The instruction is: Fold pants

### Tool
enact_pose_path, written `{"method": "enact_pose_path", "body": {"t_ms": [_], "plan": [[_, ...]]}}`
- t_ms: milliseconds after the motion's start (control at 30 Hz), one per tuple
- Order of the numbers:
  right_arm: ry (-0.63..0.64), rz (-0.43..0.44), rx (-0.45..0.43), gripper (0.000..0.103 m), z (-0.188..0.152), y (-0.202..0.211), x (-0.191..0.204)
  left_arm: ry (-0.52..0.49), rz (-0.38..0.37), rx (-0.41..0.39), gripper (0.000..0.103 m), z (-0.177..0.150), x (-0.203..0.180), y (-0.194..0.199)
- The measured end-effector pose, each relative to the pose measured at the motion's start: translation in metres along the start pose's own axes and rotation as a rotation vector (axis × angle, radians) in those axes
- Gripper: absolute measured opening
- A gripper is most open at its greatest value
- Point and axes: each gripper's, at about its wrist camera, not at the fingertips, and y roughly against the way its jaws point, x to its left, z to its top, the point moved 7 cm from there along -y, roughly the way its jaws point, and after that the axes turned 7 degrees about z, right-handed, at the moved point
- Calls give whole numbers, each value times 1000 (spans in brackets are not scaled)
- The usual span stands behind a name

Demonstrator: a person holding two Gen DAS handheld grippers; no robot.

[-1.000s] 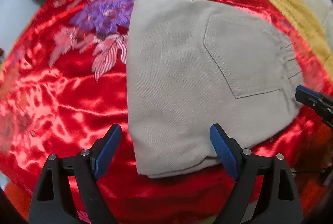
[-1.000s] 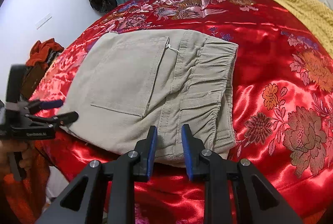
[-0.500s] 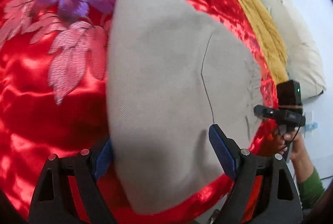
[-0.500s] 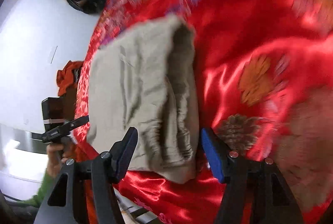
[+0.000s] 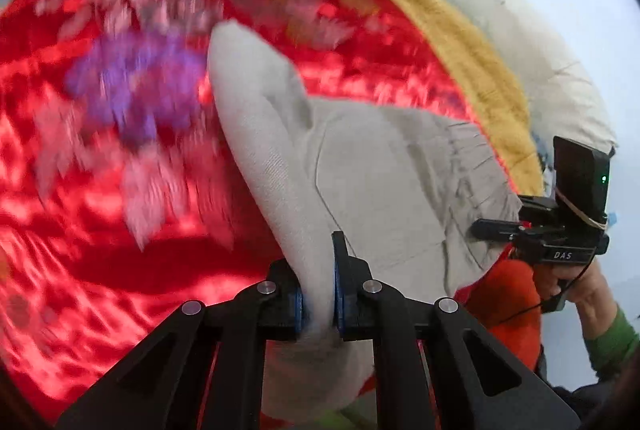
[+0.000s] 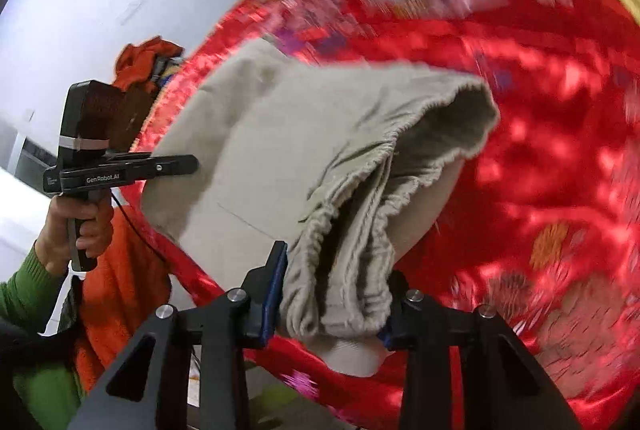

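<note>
Pinching opposite ends of the pants, left gripper and right gripper are closing, lifting them off the bedspread at lower frame centre to carry the fold.

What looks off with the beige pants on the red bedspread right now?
The folded beige corduroy pants are coming apart at the elastic waistband, which gapes open and sags from the right gripper as its jaws close. The left gripper pinches a thin edge. Nothing looks torn.

Green sleeve — black gripper frames, blue-padded jaws, silver screws, "GenRobot.AI" lettering.
</note>
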Motion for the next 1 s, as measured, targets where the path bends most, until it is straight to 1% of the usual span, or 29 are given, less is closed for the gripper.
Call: {"method": "enact_pose_path", "body": {"t_ms": [67, 100, 133, 200, 233, 267, 300, 333, 367, 400, 433, 467, 500, 533, 567, 600, 667, 767, 833, 867, 900, 967, 1000], "plan": [[33, 0, -34, 37, 22, 8, 6, 15, -4, -64, 9, 28, 10, 17], [57, -3, -57, 37, 40, 11, 7, 18, 1, -95, 9, 44, 16, 22], [68, -8, -79, 37, 52, 10, 9, 27, 10, -119, 9, 58, 20, 23], [66, -5, -124, 37, 92, 6, 2, 41, 44, -160, 10, 91, 36, 17], [66, -10, -143, 37, 105, 7, -6, 33, 78, -175, 12, 103, 41, 9], [55, -24, -160, 38, 121, 3, -17, 25, 118, -185, 19, 112, 47, 0], [31, -31, -160, 40, 133, -6, -31, 18, 195, -182, 31, 122, 58, -16], [0, -54, -145, 42, 140, -15, -44, 15, 255, -169, 36, 124, 64, -27], [-46, -129, -125, 51, 144, -26, -68, 9, 333, -146, 40, 124, 73, -39], [-68, -195, -111, 57, 141, -31, -81, -2, 381, -134, 41, 121, 79, -45], [-82, -296, -94, 58, 137, -32, -97, -10, 399, -128, 44, 117, 79, -47], [-78, -352, -91, 60, 133, -29, -102, -17, 404, -129, 55, 109, 77, -46], [-67, -397, -98, 70, 126, -23, -104, -25, 405, -139, 72, 103, 73, -43], [-57, -416, -108, 78, 121, -18, -102, -37, 416, -161, 78, 95, 68, -37], [-45, -428, -123, 92, 114, -10, -98, -50, 434, -187, 84, 87, 62, -29], [-36, -438, -139, 97, 108, -5, -94, -61, 442, -208, 85, 81, 57, -21], [-18, -442, -184, 97, 98, 10, -77, -60, 443, -226, 87, 76, 46, -12], [14, -457, -248, 101, 87, 31, -43, -48, 465, -252, 88, 69, 31, 10], [55, -497, -291, 102, 72, 48, -23, -46, 501, -276, 88, 65, 25, 23], [92, -542, -328, 103, 71, 57, -10, -47, 522, -296, 88, 63, 21, 32], [112, -565, -350, 103, 66, 62, 1, -49, 539, -313, 91, 62, 19, 39], [145, -601, -430, 103, 61, 78, 24, -48, 586, -352, 98, 59, 14, 54], [145, -607, -464, 103, 59, 86, 32, -47, 618, -384, 98, 57, 11, 64]]}}
